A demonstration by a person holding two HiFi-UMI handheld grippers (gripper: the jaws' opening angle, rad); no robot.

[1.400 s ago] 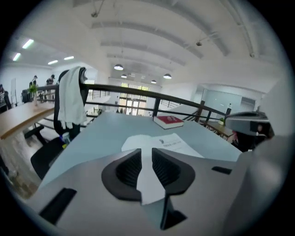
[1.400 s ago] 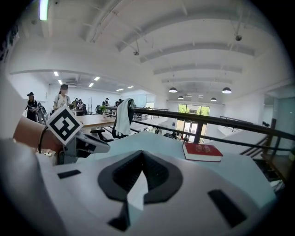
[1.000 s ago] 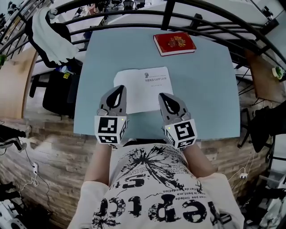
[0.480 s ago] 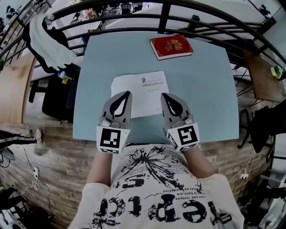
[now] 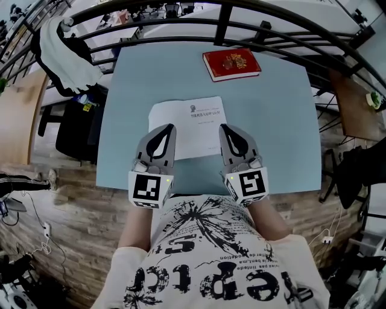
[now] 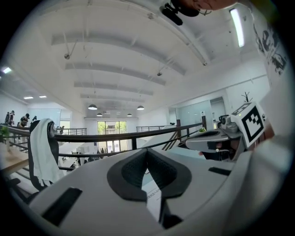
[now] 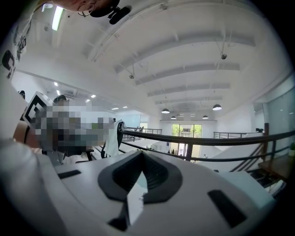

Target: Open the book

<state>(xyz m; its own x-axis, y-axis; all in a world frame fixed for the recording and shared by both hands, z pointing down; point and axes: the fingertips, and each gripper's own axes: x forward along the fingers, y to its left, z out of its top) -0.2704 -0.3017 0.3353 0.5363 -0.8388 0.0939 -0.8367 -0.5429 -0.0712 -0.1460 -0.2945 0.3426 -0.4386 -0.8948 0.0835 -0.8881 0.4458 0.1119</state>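
A white paper-covered book (image 5: 187, 124) lies shut in the middle of the light blue table (image 5: 277, 121), with print near its top. Near the far edge lies a shut red book (image 5: 232, 63). Over the table's front part my left gripper (image 5: 167, 128) hangs above the white book's near left corner. My right gripper (image 5: 227, 128) hangs above its near right corner. Both point level, away from the person, with their jaws together and nothing between them. In the left gripper view the pads (image 6: 138, 168) meet, with white paper showing below. The right gripper view shows the same (image 7: 142, 154).
A black railing (image 5: 223, 18) curves round the table's far side, with a white cloth (image 5: 66, 48) draped over it at the left. A black chair (image 5: 78, 121) stands left of the table. Brown wooden furniture (image 5: 353, 102) stands to the right.
Both grippers have risen a little above the table and come slightly nearer the white book. In the last half second they have barely moved. The books have not moved.
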